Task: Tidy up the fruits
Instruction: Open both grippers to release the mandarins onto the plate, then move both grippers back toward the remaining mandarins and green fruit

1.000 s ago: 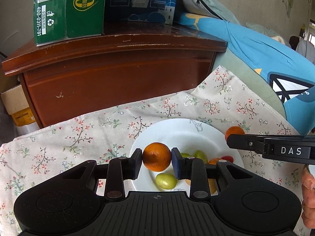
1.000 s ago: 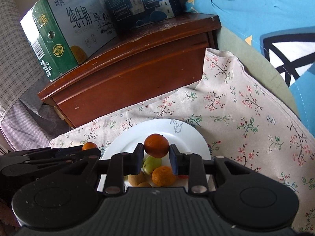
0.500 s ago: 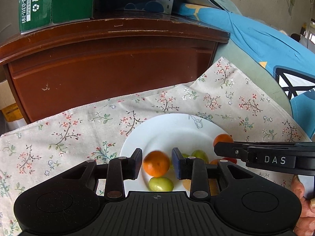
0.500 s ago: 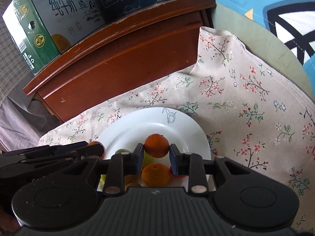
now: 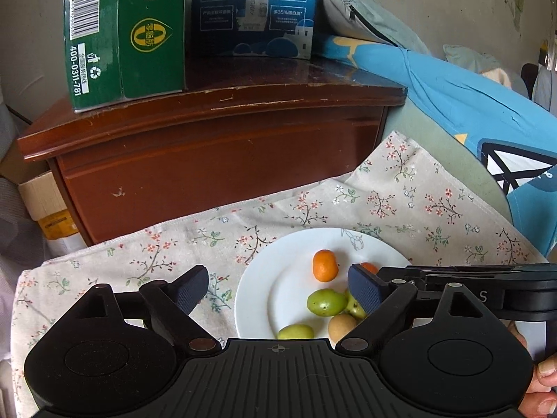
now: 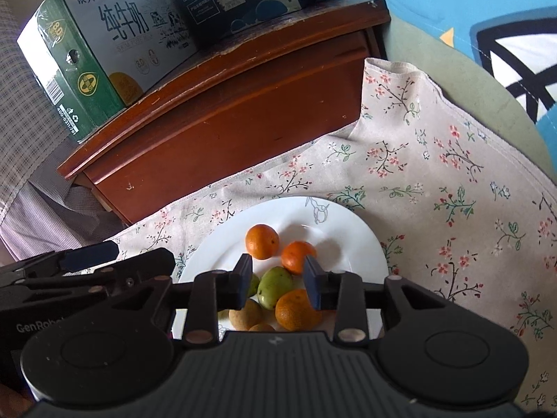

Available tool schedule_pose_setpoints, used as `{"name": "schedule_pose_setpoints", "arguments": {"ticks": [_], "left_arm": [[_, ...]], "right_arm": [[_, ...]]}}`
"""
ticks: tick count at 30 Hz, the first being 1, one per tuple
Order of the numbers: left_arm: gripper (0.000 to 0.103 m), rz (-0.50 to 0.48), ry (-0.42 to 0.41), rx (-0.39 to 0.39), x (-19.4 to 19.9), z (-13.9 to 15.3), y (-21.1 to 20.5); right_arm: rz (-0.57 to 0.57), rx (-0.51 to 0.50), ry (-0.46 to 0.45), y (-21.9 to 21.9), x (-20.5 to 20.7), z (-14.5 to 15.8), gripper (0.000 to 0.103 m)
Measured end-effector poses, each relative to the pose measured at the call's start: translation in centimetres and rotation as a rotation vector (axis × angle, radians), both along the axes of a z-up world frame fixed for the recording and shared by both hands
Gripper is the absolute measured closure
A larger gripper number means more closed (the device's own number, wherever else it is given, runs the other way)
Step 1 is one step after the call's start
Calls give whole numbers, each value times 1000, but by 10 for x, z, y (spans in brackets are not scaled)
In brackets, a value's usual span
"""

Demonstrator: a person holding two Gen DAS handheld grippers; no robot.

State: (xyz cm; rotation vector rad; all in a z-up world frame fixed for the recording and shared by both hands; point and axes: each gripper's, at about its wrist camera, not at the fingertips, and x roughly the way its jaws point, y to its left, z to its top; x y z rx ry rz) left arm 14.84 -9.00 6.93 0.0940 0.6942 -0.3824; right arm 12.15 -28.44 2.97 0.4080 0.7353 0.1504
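Left gripper (image 5: pixel 277 287): black two-finger tool, jaws spread wide, nothing between the pads; left pad over the cloth, right pad over the plate's right half.
Right gripper (image 6: pixel 277 276): black two-finger tool, jaws parted, gripping nothing; tips above the fruit pile at the plate's near side.
Plate: round white ceramic plate (image 6: pixel 351 230) on floral beige cloth (image 6: pixel 435 181); far half bare, fruit gathered toward the near half.
Fruit, right view: small orange mandarin (image 6: pixel 261 241) lying alone on the plate, just beyond the left fingertip; second mandarin (image 6: pixel 297 256) beside it, partly behind the right fingertip; green oval fruit (image 6: pixel 276 287) between the jaws lower down; third mandarin (image 6: pixel 296 310) and tan round fruit (image 6: pixel 245 315) nearest the tool body.
Fruit, left view: same lone mandarin (image 5: pixel 325 265) apart from the green fruit (image 5: pixel 326 302).
Edges: plate's far rim well short of the dark red-brown wooden cabinet (image 5: pixel 222 160); cloth's far hem touching the cabinet front.
Open room: bare cloth left of the plate and wide to its right.
Cabinet top: green milk carton (image 5: pixel 125 35) and blue carton (image 5: pixel 254 10) side by side.
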Motion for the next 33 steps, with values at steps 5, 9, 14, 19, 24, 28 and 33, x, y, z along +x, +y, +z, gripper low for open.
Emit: {"name": "schedule_pose_setpoints", "arguments": {"ticks": [5,9,14,19,24,28,33], "left_arm": [[13,13,30,47,-12,3,5],[13,32,54,97,-26,-1,8],[13,37,85,117,-43,-5,12],[13,48,90,130,-58,-6,18],[13,55,101,147,-70,-8,23],[13,57,114,152,-80,-10,29],[13,68,130,159,-89,-15,41]], "right_arm": [[11,-2,5,2,-12,3,67],[23,-15,6,8,-23,5,67],[41,-25,13,15,-38,6,65],[59,-36,17,23,-57,5,65],[70,-21,24,29,-73,4,65],[85,-16,28,34,-84,3,65],[111,-6,37,43,-97,1,63]]}}
